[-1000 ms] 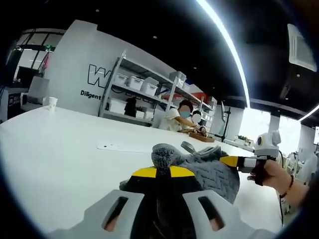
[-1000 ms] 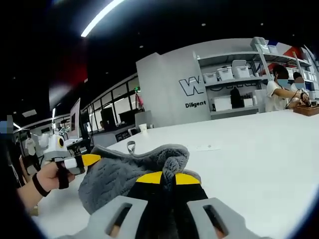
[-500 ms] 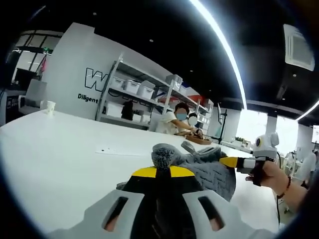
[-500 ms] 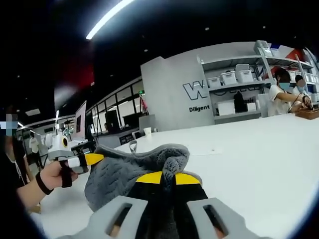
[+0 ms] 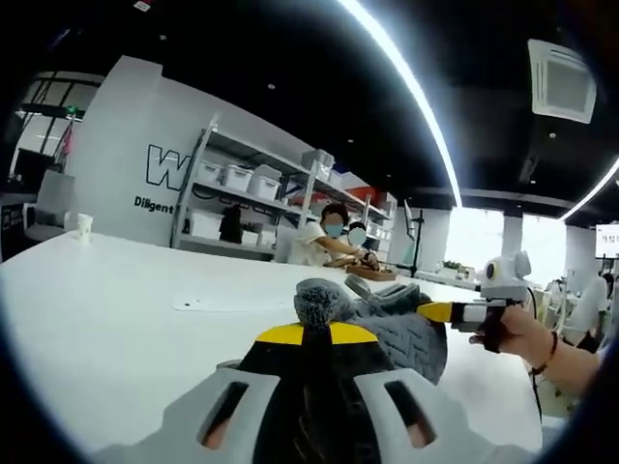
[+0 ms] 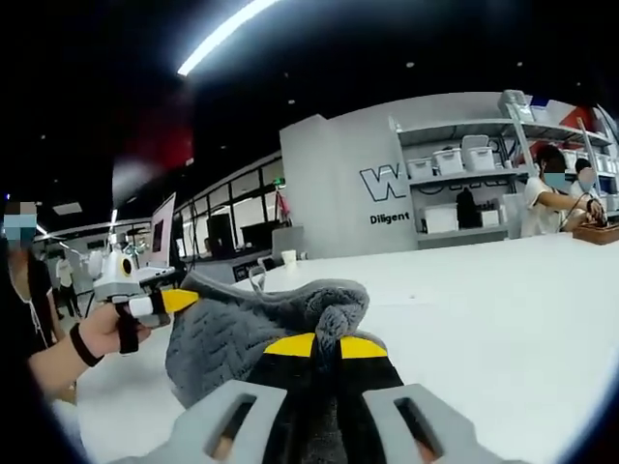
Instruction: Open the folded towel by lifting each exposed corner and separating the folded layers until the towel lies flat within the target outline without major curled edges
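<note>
A grey knitted towel hangs bunched between the two grippers, lifted off the white table. My left gripper is shut on one corner of it, a tuft sticking up between the yellow-tipped jaws. In the left gripper view the right gripper comes in from the right, held by a hand, pinching the towel's far end. In the right gripper view my right gripper is shut on another corner of the towel, and the left gripper holds the far end at the left.
The white table stretches wide around the towel. A paper cup stands at its far side, and a flat outline mark lies on the tabletop. Shelves with bins stand behind, and people work at the far end of the table.
Both views have shifted a little as the hands moved. The towel stays gripped at both ends and looks slightly more stretched between the grippers.
</note>
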Demonstrator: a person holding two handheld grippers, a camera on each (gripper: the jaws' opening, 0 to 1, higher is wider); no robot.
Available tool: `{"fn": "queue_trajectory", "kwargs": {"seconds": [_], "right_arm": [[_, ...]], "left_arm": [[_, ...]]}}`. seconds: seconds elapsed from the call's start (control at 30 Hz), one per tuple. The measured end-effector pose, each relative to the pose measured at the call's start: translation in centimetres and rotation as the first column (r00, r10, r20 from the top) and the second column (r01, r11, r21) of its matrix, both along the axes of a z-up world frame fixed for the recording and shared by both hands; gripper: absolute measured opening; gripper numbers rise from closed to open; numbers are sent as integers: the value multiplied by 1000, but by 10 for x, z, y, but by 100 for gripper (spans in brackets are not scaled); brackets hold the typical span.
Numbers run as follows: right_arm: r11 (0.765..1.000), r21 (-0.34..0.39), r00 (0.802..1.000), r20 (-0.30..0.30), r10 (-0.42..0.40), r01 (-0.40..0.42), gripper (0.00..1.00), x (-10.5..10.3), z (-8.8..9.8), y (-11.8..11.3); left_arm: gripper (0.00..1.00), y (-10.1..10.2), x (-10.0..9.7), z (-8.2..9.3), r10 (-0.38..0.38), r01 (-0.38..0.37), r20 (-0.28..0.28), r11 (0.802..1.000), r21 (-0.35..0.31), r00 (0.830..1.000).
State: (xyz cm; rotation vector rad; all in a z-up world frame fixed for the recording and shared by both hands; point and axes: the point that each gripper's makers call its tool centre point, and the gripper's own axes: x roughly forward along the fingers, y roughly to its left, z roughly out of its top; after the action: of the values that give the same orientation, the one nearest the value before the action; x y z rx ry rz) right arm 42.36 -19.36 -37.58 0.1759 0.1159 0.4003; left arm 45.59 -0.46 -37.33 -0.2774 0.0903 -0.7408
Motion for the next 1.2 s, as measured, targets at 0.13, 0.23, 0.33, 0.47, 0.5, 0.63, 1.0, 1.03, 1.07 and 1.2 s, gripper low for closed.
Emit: {"fn": "queue_trajectory", "kwargs": {"seconds": [0.13,0.23,0.33,0.47,0.5,0.63,1.0,1.03,1.07,1.2], "right_arm": [[1000,-8,1000,10,1,-1,0,-4,-1,-3],[1000,-13,1000,22,9,-8,0,-11,2,-5],[1000,-29,999,42,12,-10,0,-22,3,-4],[999,-35,998,57,17,-15,0,-27,3,-1],[999,-38,998,58,18,-16,0,-27,2,-1],[999,-39,997,73,23,-20,0,-38,1,5],[998,-60,993,109,41,-35,0,-60,-2,12],[998,-54,993,111,41,-35,0,-61,-1,12],[998,-50,993,113,41,-36,0,-63,-1,12],[997,-67,991,128,49,-41,0,-71,-2,14]], "left_arm": [[4,-4,-10,8,-47,46,58,999,4,997],[4,-6,-17,8,-55,53,70,998,24,996],[4,-6,-23,11,-69,68,82,998,15,994],[4,-3,-30,12,-74,73,96,997,13,993],[4,-3,-31,12,-76,75,98,997,15,992],[4,-2,-36,12,-85,83,108,996,18,991],[4,1,-50,10,-100,99,129,995,12,987],[4,1,-52,10,-100,99,132,995,12,986],[4,1,-53,11,-99,98,138,995,12,985],[4,1,-60,12,-109,109,150,994,13,983]]}}
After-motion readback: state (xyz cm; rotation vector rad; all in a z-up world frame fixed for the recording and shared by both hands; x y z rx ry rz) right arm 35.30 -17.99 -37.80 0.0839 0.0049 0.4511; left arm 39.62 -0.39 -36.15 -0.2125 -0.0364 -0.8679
